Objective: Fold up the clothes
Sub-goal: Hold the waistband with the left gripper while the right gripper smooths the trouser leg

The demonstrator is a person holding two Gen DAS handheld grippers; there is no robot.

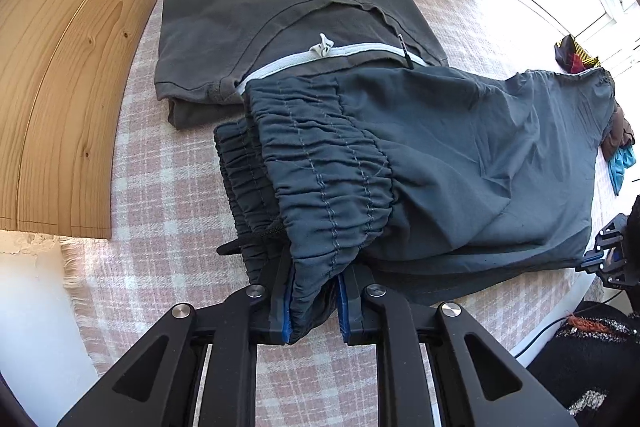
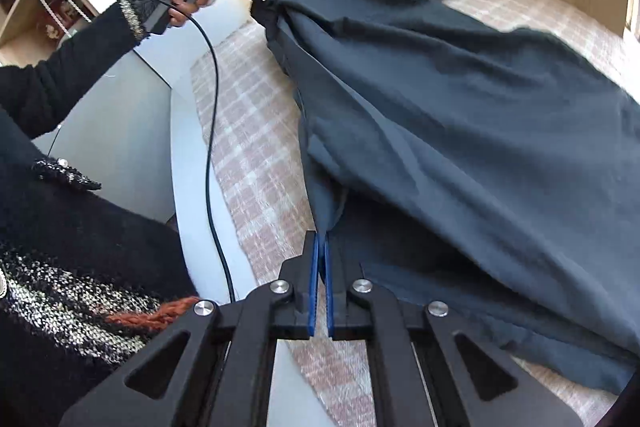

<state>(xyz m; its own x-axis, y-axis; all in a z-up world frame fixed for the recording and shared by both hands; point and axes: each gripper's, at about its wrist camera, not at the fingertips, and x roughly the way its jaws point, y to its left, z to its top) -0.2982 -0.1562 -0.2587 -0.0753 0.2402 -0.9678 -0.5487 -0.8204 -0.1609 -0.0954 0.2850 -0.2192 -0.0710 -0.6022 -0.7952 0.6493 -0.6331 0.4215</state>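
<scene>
The left tongs (image 1: 314, 301) are clenched on the gathered elastic waistband of the slate-grey shorts (image 1: 460, 155), and the right tongs (image 2: 321, 291) pinch the hem end — the garment is held stretched over the checked blanket (image 1: 168, 155), its waistband overlapping the folded dark T-shirt (image 1: 256, 7). To fold well, I'd keep both grips level and the cloth taut, then carry one end over the other so the edges meet squarely — no slack, no twist.
</scene>
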